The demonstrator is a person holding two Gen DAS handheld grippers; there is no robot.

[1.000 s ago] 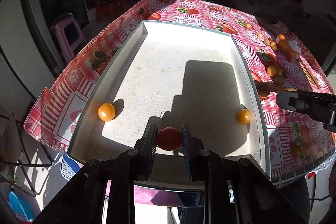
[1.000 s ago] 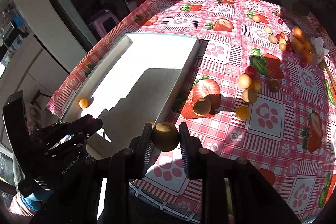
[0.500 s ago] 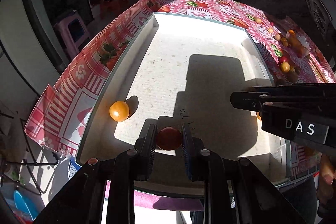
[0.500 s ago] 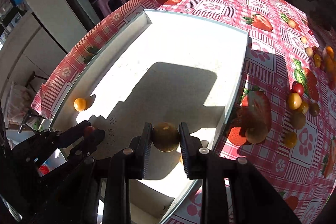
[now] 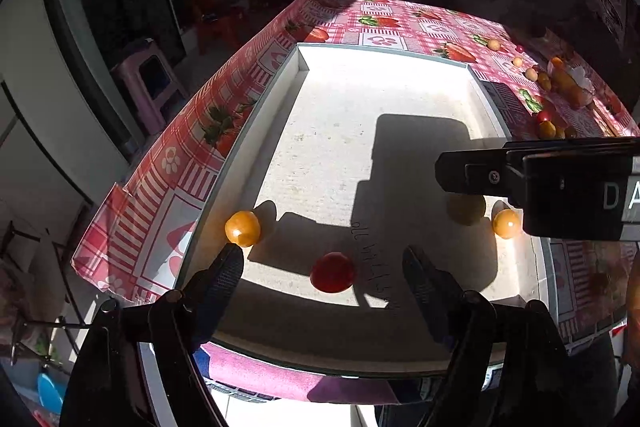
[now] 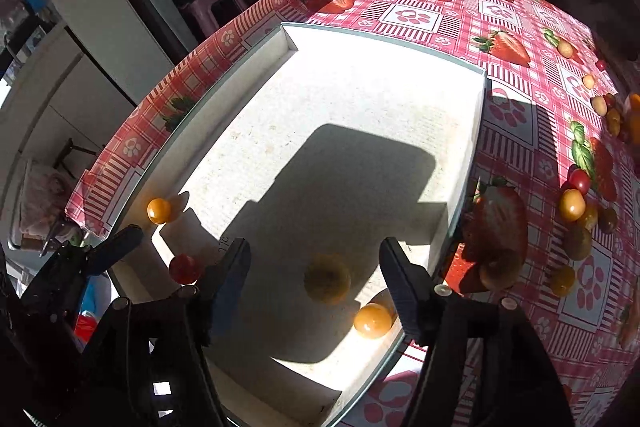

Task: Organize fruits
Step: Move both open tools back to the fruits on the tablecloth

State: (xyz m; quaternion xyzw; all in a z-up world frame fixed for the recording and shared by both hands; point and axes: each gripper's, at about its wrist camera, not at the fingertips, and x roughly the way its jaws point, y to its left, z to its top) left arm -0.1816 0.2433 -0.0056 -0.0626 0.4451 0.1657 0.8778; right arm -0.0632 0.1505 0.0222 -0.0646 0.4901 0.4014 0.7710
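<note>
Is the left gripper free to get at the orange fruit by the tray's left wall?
Probably yes. The left gripper has just opened, jaws wide with the red fruit loose between them. The orange fruit sits just beyond its left fingertip, nothing over it; only the tray wall crowds that side.

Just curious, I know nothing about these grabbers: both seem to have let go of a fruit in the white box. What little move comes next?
Probably lift both away. The left gripper and right gripper have just opened; red tomato and yellowish fruit lie free in the white box.
</note>
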